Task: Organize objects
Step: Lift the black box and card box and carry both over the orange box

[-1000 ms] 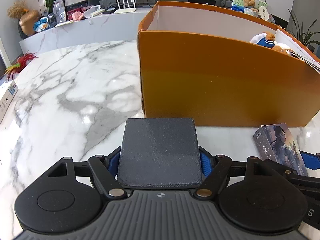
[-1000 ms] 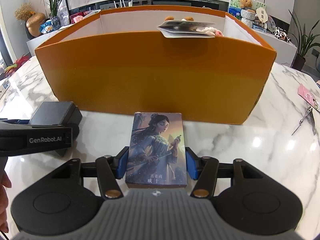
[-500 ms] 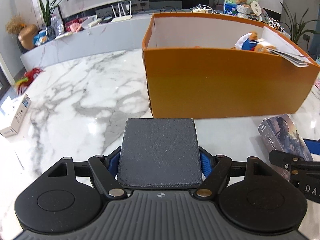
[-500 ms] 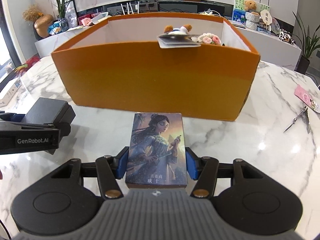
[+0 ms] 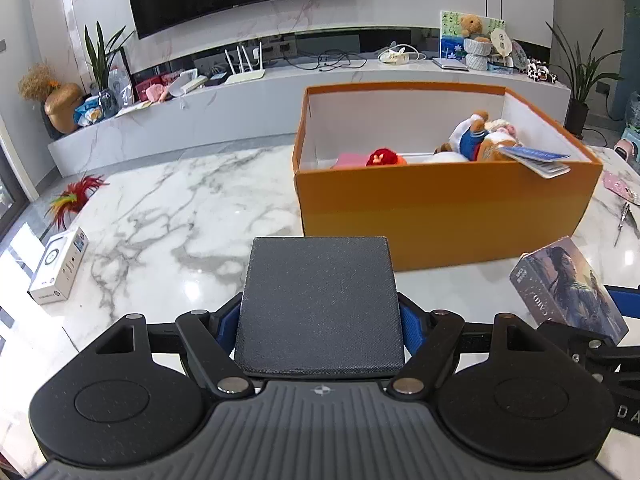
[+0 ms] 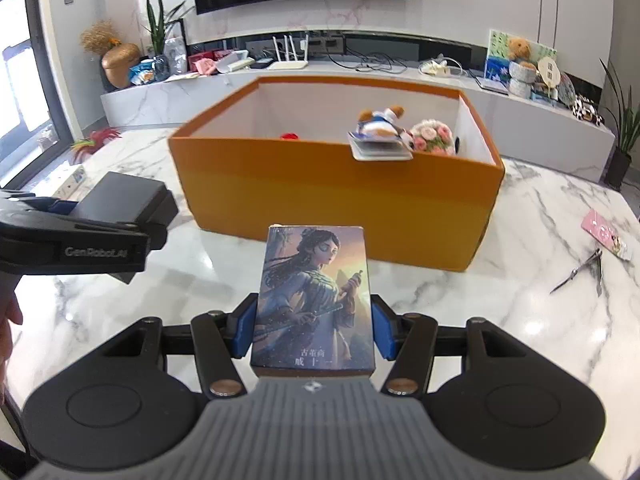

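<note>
My left gripper [image 5: 320,316] is shut on a dark grey square box [image 5: 320,304] and holds it above the marble table, in front of the orange box's [image 5: 444,216] left end. My right gripper [image 6: 314,330] is shut on a card box with a painted woman [image 6: 314,300], held above the table before the orange box [image 6: 332,200]. The card box also shows at the right of the left wrist view [image 5: 568,284]. The grey box in the left gripper shows in the right wrist view [image 6: 124,204]. Inside the orange box lie plush toys [image 5: 476,140] and cards [image 6: 380,148] resting on its front rim.
A white carton [image 5: 60,266] and a red feather toy [image 5: 76,196] lie at the table's left. Scissors [image 6: 580,270] and a pink card [image 6: 608,234] lie at the right. A long marble TV counter [image 5: 280,96] stands behind the table.
Both grippers have risen and drawn back from the orange box with their loads still held. The inside of the box has come into sight.
</note>
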The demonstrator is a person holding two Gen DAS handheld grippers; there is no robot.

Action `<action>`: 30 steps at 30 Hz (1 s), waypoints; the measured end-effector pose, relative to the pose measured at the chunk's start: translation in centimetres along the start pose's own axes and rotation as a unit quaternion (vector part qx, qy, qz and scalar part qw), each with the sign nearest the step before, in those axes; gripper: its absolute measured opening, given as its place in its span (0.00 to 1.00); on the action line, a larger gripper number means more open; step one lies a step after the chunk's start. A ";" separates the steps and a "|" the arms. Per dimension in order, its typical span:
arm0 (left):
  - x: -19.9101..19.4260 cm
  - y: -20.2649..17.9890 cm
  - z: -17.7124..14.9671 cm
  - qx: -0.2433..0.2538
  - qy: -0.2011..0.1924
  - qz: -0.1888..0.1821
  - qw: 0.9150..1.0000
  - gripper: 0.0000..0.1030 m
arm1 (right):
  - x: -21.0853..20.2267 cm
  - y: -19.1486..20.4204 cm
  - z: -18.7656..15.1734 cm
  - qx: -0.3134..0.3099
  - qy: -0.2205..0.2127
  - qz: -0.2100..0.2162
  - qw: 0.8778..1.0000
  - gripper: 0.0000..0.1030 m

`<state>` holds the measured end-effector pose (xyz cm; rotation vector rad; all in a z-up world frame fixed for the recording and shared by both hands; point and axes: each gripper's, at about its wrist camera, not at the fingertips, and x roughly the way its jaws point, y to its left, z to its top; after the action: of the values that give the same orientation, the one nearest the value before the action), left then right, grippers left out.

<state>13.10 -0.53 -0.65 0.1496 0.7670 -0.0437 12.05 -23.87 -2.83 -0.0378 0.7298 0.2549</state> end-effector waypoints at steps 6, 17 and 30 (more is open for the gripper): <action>-1.1 0.1 0.4 0.004 -0.013 0.002 1.000 0.85 | -1.1 0.6 0.2 -0.011 -0.009 0.004 1.000 0.57; -3.0 1.0 1.2 -0.008 -0.047 0.008 0.999 0.85 | -3.3 0.9 0.5 -0.013 -0.040 0.009 0.999 0.57; -3.8 1.4 2.7 -0.031 -0.073 -0.004 0.997 0.85 | -5.7 0.3 2.0 0.004 -0.088 0.017 0.996 0.57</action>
<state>12.38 0.43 4.10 0.0833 0.6223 -0.0390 9.23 -24.62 2.51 0.0049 0.5567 0.2841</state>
